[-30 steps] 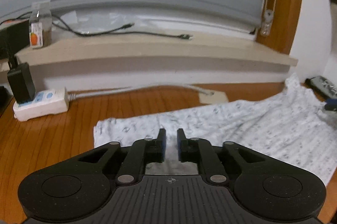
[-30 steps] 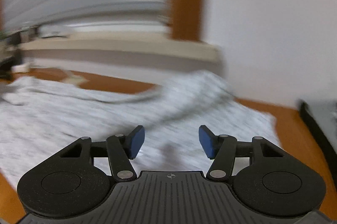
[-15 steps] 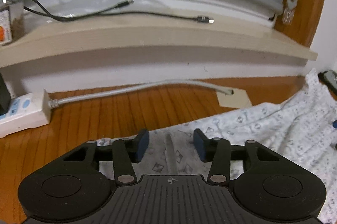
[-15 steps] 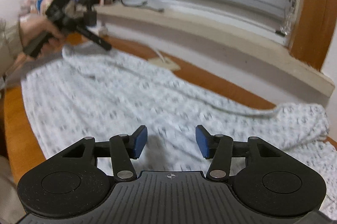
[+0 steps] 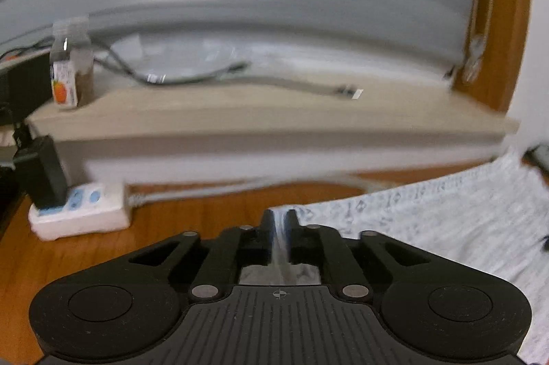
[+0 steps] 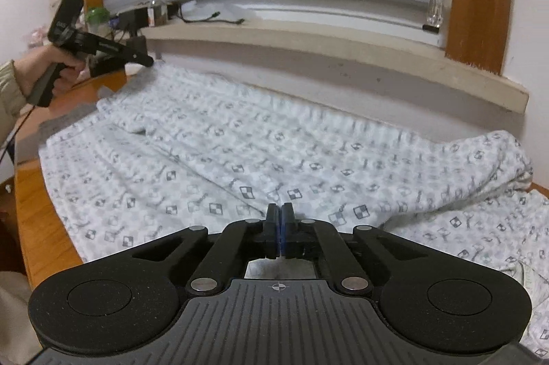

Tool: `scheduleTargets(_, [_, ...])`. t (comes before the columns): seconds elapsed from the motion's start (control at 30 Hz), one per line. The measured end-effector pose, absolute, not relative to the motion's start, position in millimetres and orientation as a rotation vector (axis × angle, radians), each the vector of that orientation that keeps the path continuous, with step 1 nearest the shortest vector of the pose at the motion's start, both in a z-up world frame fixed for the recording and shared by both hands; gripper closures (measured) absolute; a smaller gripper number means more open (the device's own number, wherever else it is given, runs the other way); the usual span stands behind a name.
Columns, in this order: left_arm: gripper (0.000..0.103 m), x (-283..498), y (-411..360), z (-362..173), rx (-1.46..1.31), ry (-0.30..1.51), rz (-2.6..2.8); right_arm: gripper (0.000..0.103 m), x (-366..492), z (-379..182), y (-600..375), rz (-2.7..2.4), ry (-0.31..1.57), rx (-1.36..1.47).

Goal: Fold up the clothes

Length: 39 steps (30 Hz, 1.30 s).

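A white garment with a small grey checked print (image 6: 274, 138) lies spread over the wooden table (image 6: 37, 214). My right gripper (image 6: 279, 217) is shut, its blue pads meeting low on the cloth where a diagonal crease ends. My left gripper (image 5: 279, 219) sits at the garment's (image 5: 446, 210) left corner. Its jaws are closing, and a thin ridge of fabric stands pinched between them. In the right wrist view a hand (image 6: 51, 63) holds the left gripper (image 6: 151, 60) at the far left corner, which is raised a little off the table.
A white power strip (image 5: 82, 210) with a black adapter (image 5: 44, 173) lies left of the garment. The window sill (image 5: 274, 111) behind carries a small bottle (image 5: 70, 66) and cables. A wall and a wooden window frame (image 6: 480, 4) close off the back and right.
Both grippers stood open half a second ago and are now closed on the cloth. The left wrist view has swung so the power strip and bottle are back in sight.
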<state>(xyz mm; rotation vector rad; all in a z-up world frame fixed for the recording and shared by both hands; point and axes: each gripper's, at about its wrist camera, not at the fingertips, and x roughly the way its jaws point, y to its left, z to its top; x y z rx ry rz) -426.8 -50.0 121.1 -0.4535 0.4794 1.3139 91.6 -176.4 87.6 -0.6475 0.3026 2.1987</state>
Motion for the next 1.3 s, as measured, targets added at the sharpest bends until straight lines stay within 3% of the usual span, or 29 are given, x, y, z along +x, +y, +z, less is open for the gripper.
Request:
scheduleTargets(0.1, [0.087, -426, -48, 116, -0.464, 0.477, 1.316, 0.093, 97, 91, -175, 2.204, 0.327, -0.613])
scheduleTargets(0.17, [0.056, -423, -51, 116, -0.451, 0.469, 1.311, 0.069, 103, 96, -174, 2.202, 0.345, -0.576])
scheduleTargets(0.23, [0.050, -417, -54, 116, -0.430, 0.475, 1.296, 0.057, 110, 101, -173, 2.178, 0.331, -0.548])
scheduleTargets(0.3, [0.050, -411, -56, 117, -0.420, 0.471, 1.271, 0.056, 118, 103, -168, 2.118, 0.328, -0.527])
scheduleTargets(0.4, [0.034, -397, -59, 122, -0.401, 0.449, 1.224, 0.056, 131, 105, -154, 2.023, 0.367, -0.501])
scheduleTargets(0.63, [0.027, -326, -40, 125, -0.342, 0.474, 1.056, 0.047, 153, 108, -92, 1.802, 0.408, -0.529])
scheduleTargets(0.83, [0.025, -264, -18, 115, -0.296, 0.509, 0.924, 0.048, 172, 110, -39, 1.671, 0.477, -0.517])
scheduleTargets(0.9, [0.025, -255, -12, 107, -0.293, 0.513, 0.902, 0.056, 177, 107, -26, 1.669, 0.534, -0.508])
scheduleTargets(1.0, [0.025, -249, -4, 95, -0.311, 0.500, 0.864, 0.056, 179, 99, -16, 1.641, 0.557, -0.514])
scheduleTargets(1.03, [0.025, -249, -3, 91, -0.323, 0.491, 0.851, 0.062, 180, 97, -16, 1.645, 0.562, -0.513])
scheduleTargets(1.07, [0.025, -251, -1, 87, -0.332, 0.483, 0.838, 0.084, 181, 96, -15, 1.647, 0.566, -0.513])
scheduleTargets(1.1, [0.025, -253, 0, 83, -0.337, 0.479, 0.828, 0.097, 183, 96, -17, 1.647, 0.569, -0.512])
scheduleTargets(1.3, [0.025, -261, 4, 74, -0.364, 0.435, 0.769, 0.100, 219, 122, -71, 1.638, 0.620, -0.277])
